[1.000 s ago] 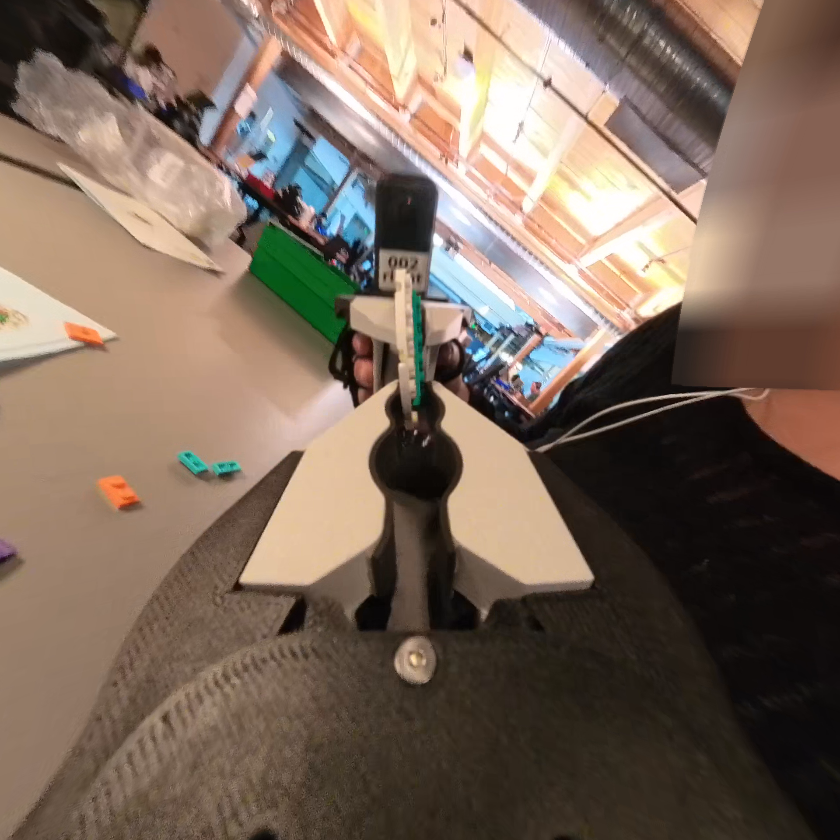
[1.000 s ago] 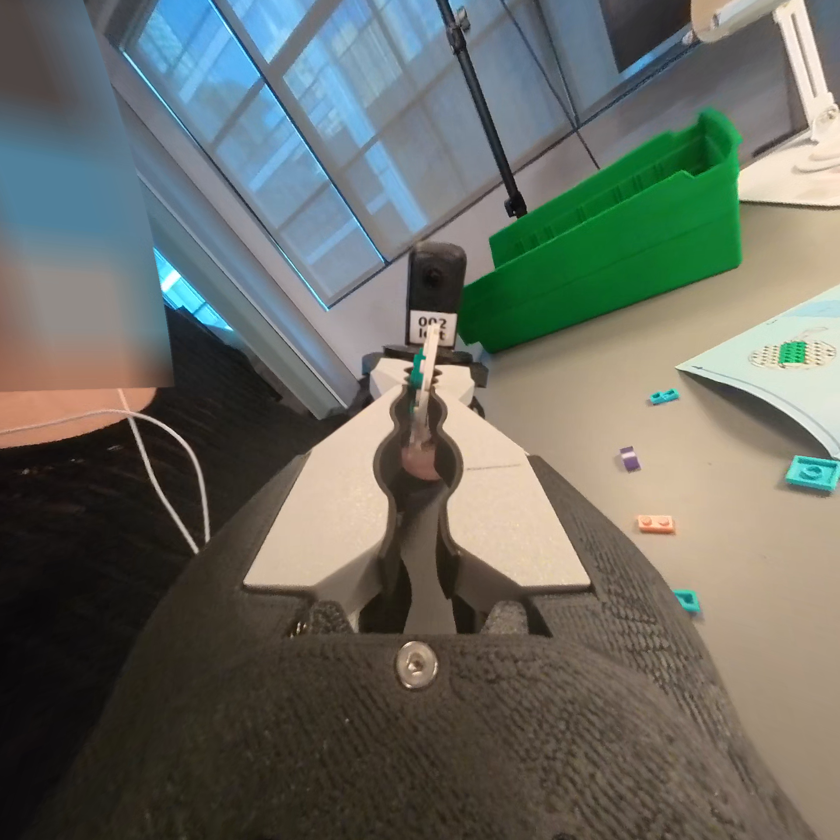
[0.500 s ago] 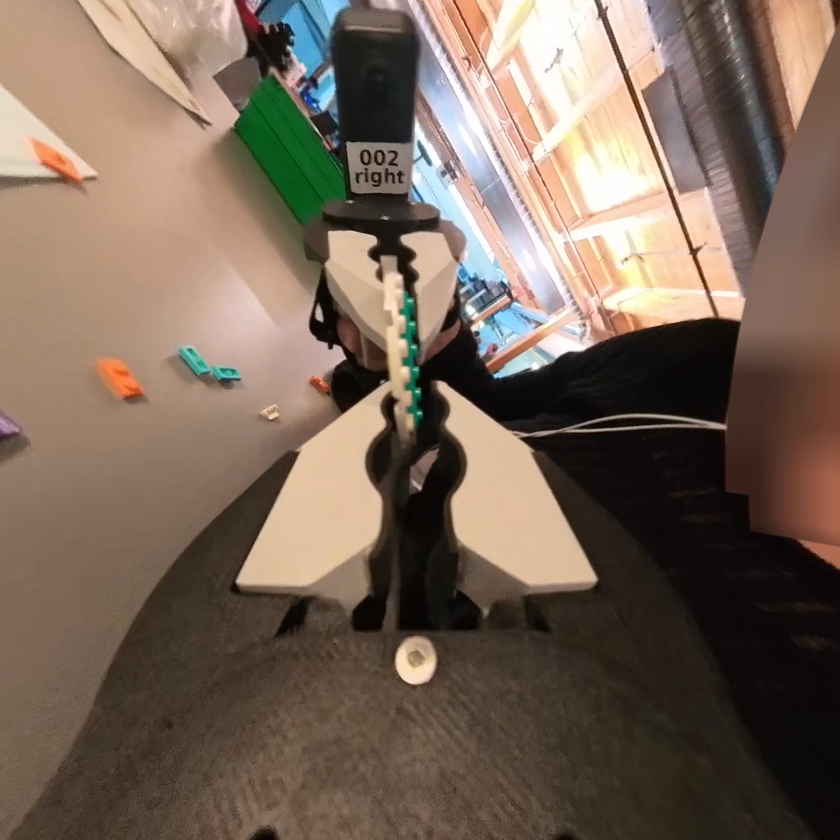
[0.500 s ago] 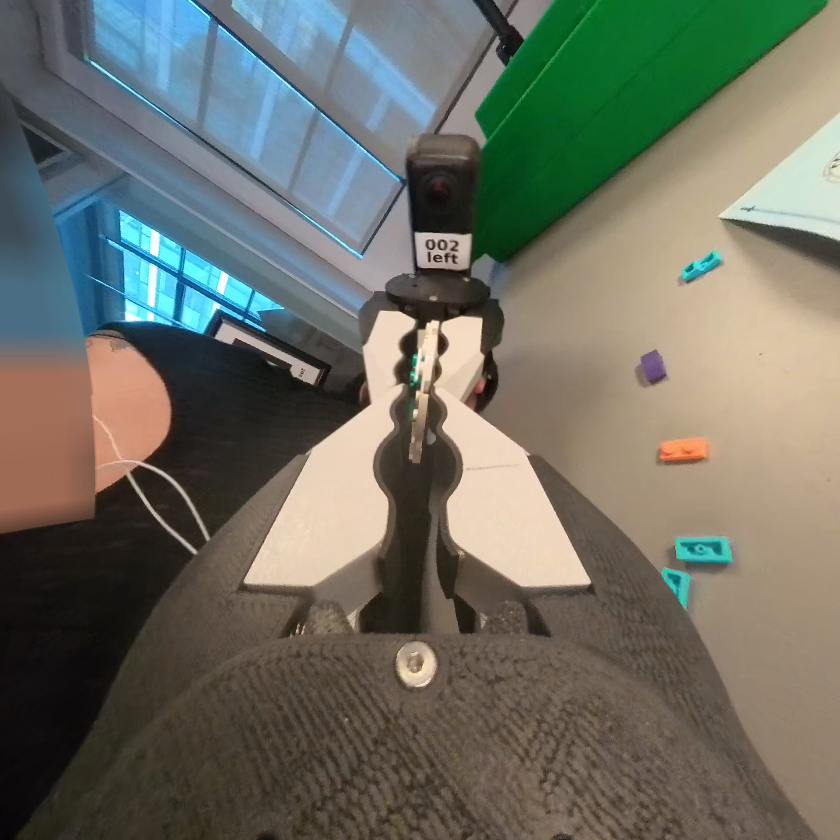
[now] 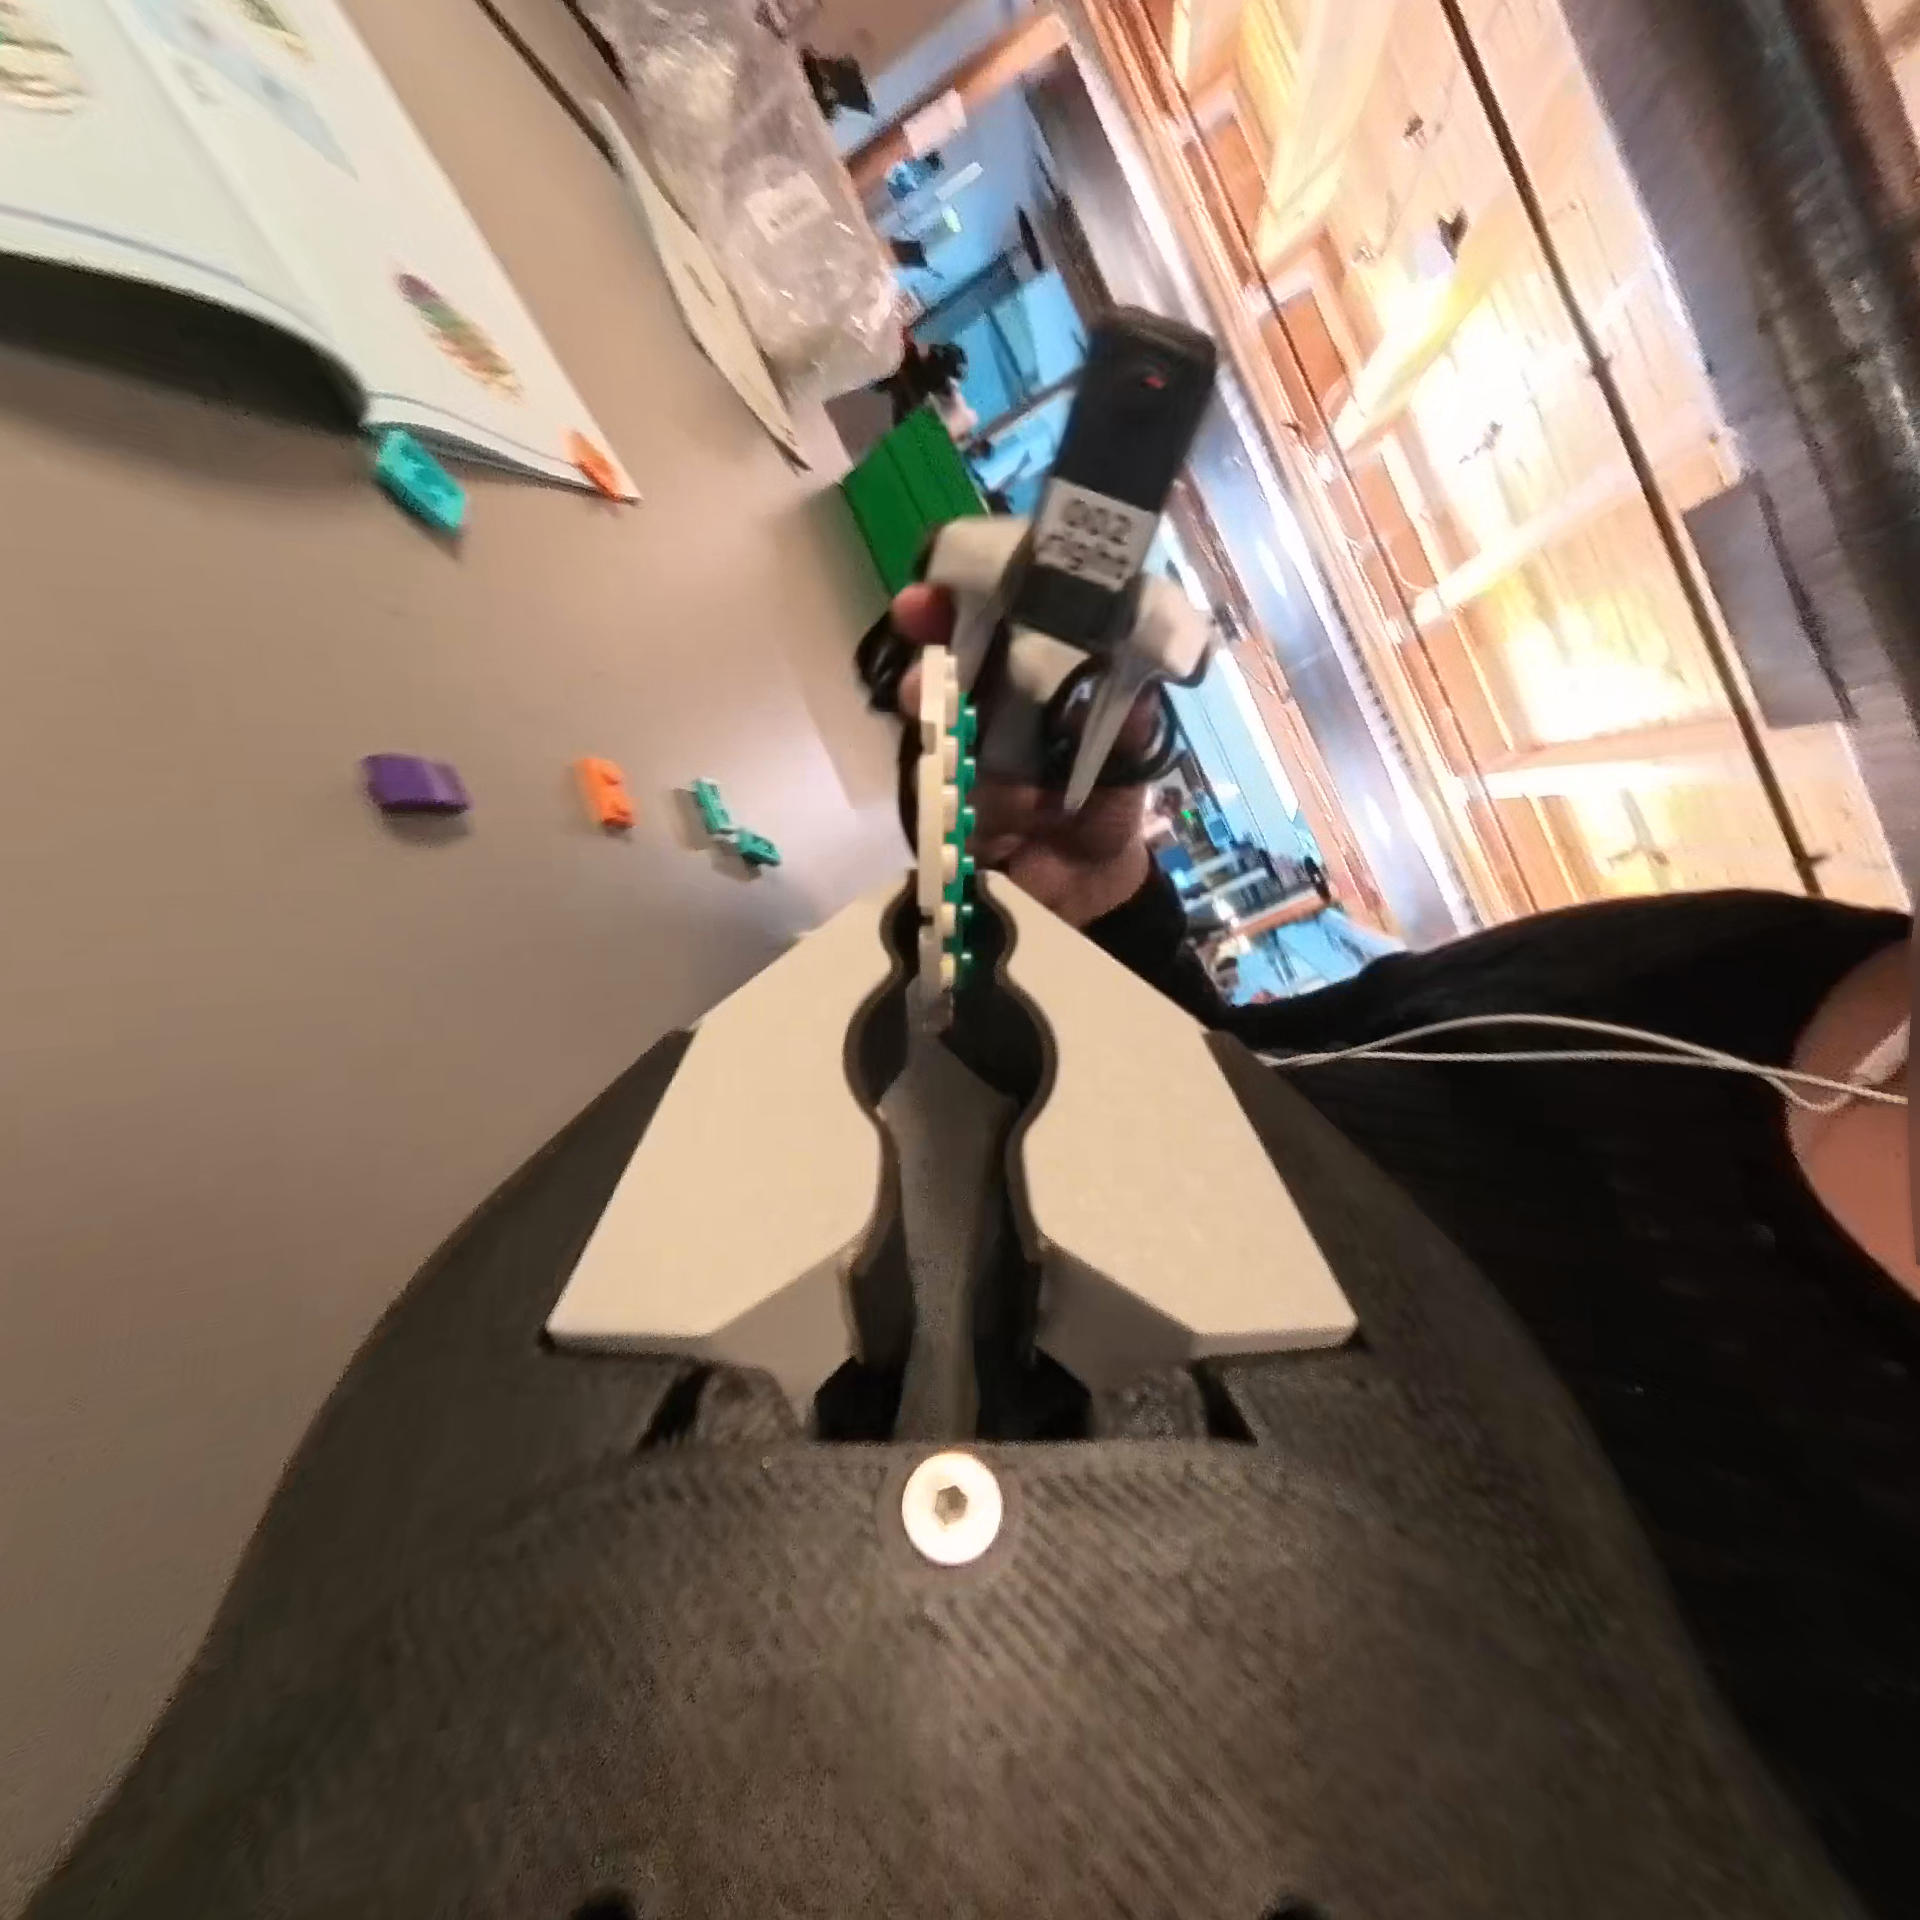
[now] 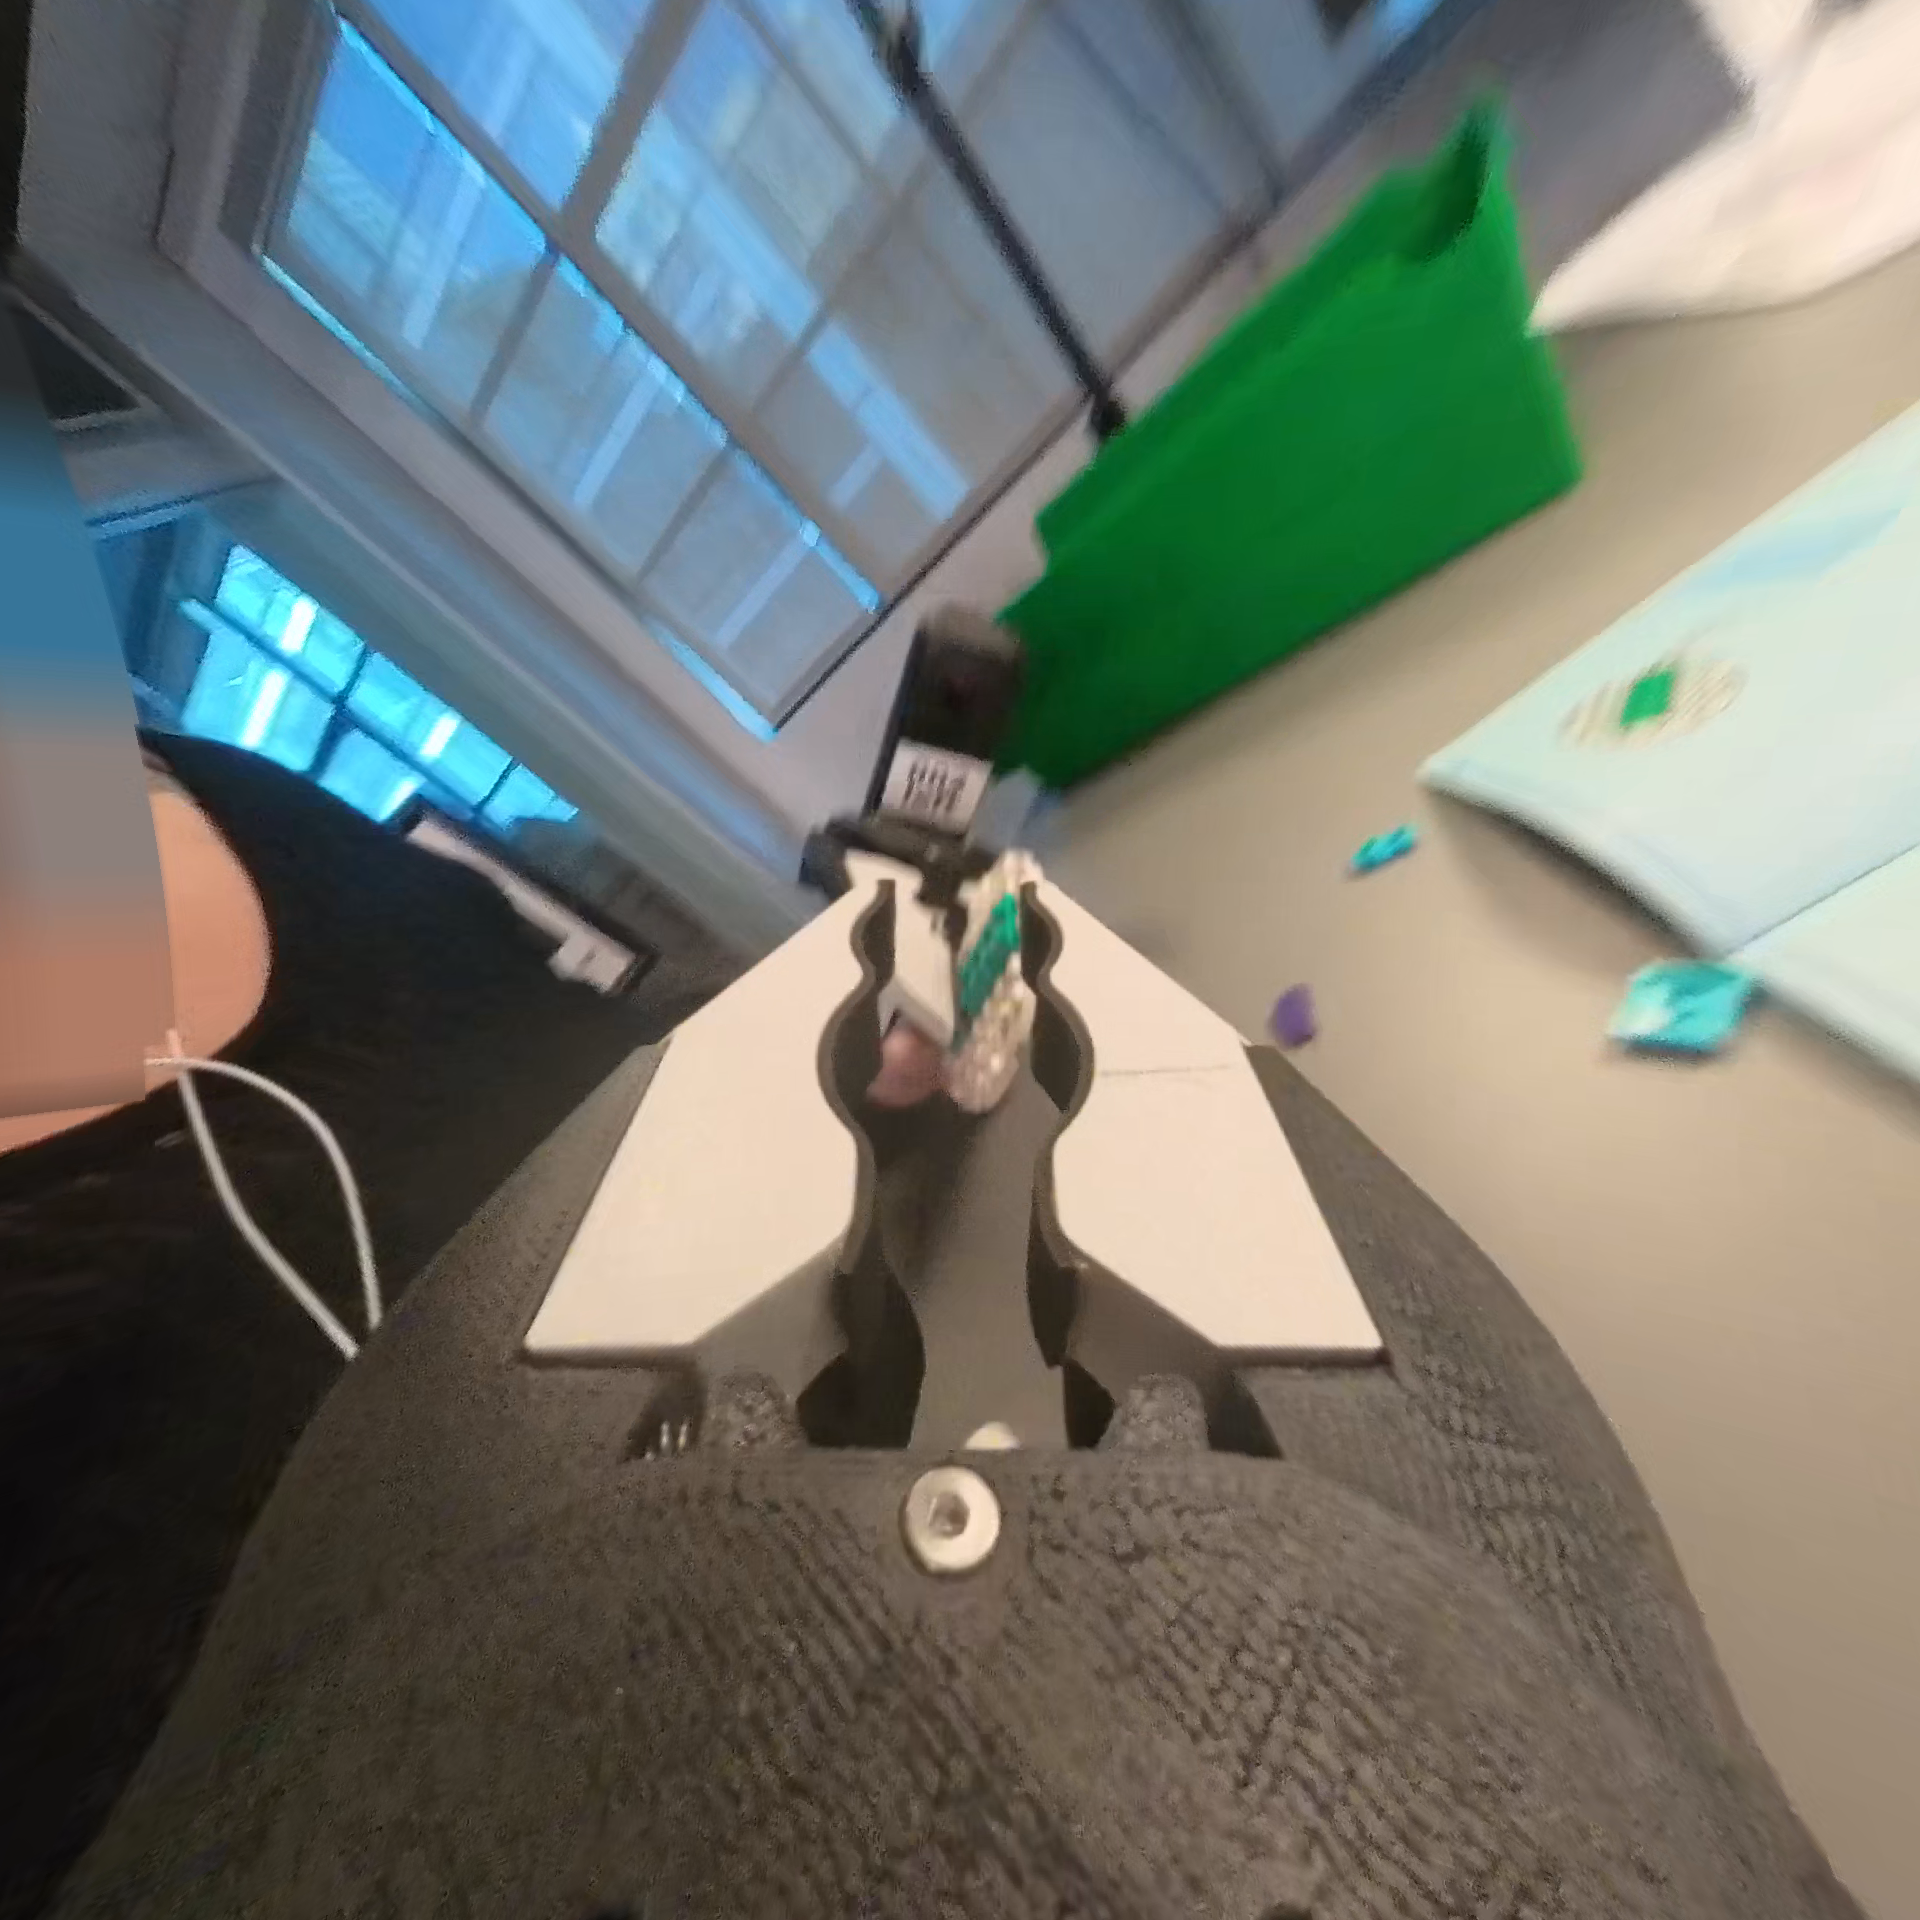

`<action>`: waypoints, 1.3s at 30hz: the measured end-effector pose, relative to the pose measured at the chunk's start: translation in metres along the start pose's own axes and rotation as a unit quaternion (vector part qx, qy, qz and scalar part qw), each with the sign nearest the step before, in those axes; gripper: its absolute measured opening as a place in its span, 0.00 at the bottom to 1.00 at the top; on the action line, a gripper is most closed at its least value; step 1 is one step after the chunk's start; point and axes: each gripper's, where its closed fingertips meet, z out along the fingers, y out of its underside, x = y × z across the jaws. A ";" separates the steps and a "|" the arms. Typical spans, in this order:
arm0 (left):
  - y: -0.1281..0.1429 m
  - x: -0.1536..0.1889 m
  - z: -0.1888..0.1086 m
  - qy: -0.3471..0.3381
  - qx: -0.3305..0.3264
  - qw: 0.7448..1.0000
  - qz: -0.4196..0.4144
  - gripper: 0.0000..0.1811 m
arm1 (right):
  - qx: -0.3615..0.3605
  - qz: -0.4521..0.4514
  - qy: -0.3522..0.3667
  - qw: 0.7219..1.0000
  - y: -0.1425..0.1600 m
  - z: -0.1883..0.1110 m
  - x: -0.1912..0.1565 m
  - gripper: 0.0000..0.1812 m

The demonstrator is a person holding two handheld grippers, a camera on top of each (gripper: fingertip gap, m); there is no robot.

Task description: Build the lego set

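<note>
A white round lego plate (image 5: pixel 938 769) with green bricks on one face is held edge-on in the air. My left gripper (image 5: pixel 943 904) is shut on its lower edge. My right gripper (image 5: pixel 1039 769) shows beyond it, just right of the plate, jaws apart and off it. In the right wrist view my right gripper (image 6: pixel 956 899) is open. The plate (image 6: pixel 992 977) and the left gripper's fingers (image 6: pixel 914 966) sit in the gap, blurred. I cannot tell whether the plate touches a right finger.
Loose pieces lie on the grey table: purple (image 5: pixel 414 781), orange (image 5: pixel 605 790), teal (image 5: pixel 727 821) and teal (image 6: pixel 1678 1013). An open instruction booklet (image 5: pixel 260 208) and a green bin (image 6: pixel 1299 561) are farther back. The person's black-clad torso (image 5: pixel 1558 1195) is close behind.
My right gripper has opened and let go of the plate, and now sits just beside it. My left gripper still holds the plate. Both views have tilted and blurred.
</note>
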 end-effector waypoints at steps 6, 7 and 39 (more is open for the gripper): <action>-0.008 0.000 -0.013 0.028 0.061 0.995 -0.075 0.04 | 0.105 -0.227 0.250 0.935 -0.058 -0.062 0.049 0.16; -0.011 0.002 -0.015 0.047 0.075 0.992 -0.091 0.04 | 0.102 -0.248 0.327 0.906 -0.063 -0.080 0.068 0.17; -0.034 -0.044 -0.048 -0.081 0.203 0.965 -0.143 0.04 | 0.132 -0.452 0.446 0.761 -0.078 -0.125 0.083 0.12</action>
